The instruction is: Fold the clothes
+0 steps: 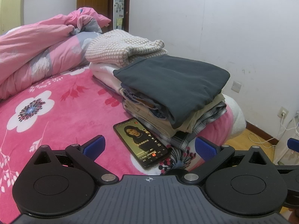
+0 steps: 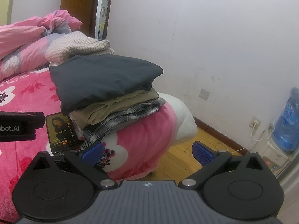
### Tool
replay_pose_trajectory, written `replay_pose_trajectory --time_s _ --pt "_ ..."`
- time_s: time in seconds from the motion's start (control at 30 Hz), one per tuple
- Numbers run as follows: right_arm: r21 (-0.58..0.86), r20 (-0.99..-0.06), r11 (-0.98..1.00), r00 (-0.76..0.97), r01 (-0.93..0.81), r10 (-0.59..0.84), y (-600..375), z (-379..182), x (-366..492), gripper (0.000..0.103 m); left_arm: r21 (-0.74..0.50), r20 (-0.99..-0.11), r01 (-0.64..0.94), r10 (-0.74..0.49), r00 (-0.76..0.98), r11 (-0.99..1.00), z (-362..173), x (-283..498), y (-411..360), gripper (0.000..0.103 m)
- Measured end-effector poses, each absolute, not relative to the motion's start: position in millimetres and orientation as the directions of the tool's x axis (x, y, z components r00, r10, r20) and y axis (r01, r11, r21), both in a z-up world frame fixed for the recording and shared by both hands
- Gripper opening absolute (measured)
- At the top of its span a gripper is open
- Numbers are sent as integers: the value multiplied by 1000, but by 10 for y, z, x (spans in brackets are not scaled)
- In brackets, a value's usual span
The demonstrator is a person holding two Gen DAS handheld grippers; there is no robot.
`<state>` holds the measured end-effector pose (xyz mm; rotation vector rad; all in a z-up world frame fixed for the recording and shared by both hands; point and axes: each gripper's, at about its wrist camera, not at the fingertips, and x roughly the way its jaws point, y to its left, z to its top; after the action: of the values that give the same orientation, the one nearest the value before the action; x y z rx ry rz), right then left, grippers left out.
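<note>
The stack of folded clothes (image 1: pixel 168 97) lies ahead of both tongs on the bed (image 1: pixel 56 115), the dark garment (image 1: pixel 173 82) on top with its long axis running from near-left to far-right across the view. The left gripper (image 1: pixel 148 148) has its jaws wide apart and empty, with the stack ahead and slightly right, a phone (image 1: pixel 142 141) lying between. The right gripper (image 2: pixel 147 150), likewise spread and empty, hangs off the bed's corner with the stack ahead to its left, so the left one seems the nearer.

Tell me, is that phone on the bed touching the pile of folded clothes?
Touching. In the right wrist view the phone has its upper right corner tucked against the plaid garment at the bottom of the pile; the left wrist view shows no gap either.
</note>
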<state>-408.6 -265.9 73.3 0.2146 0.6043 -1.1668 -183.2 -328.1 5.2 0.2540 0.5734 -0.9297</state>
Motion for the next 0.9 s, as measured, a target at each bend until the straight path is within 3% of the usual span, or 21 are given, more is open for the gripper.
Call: replay_pose_trajectory --time_s 0.9 --pt "-153 -554 397 254 905 -793 -2648 711 -4055 103 -42 -575 809 -677 460 586 37 -1815 -3272 103"
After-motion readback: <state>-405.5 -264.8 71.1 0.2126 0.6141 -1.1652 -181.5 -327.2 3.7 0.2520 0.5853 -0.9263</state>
